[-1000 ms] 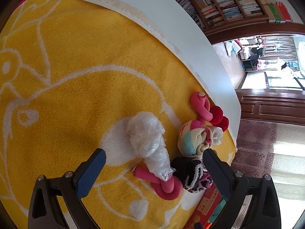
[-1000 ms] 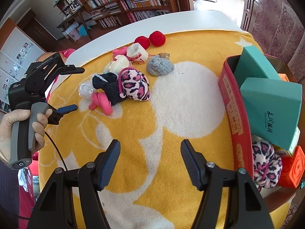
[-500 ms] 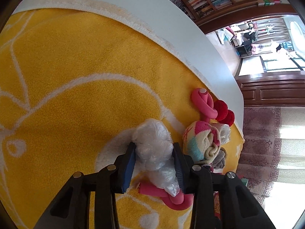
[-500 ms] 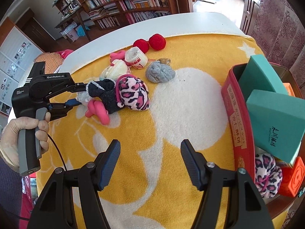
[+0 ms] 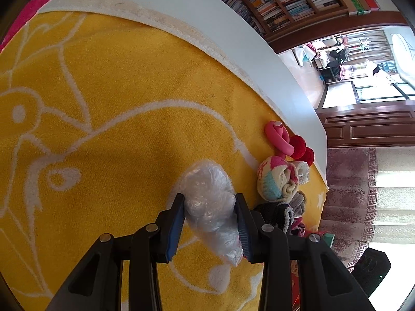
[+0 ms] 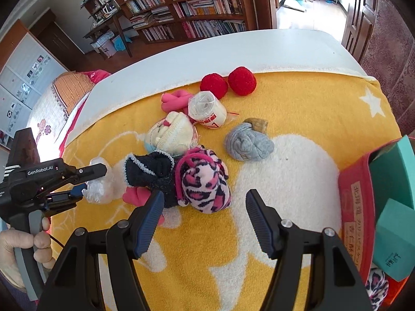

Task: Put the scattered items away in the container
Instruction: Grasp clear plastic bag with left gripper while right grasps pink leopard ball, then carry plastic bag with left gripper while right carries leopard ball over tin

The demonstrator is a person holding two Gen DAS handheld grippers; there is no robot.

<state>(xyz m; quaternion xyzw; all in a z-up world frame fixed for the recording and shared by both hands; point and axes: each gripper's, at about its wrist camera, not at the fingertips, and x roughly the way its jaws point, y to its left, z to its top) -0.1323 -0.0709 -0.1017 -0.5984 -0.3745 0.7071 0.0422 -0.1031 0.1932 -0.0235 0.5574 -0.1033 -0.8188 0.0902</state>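
Fingers [image 5: 179, 217] of left gripper [image 5: 210, 219] clamp plastic bag [image 5: 207, 197].

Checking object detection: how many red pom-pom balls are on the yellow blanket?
2. Both fuzzy red pom-pom balls sit side by side at the blanket's far edge: one beside the pink foam twist, the other just right of it. More could be hidden under the sock pile.
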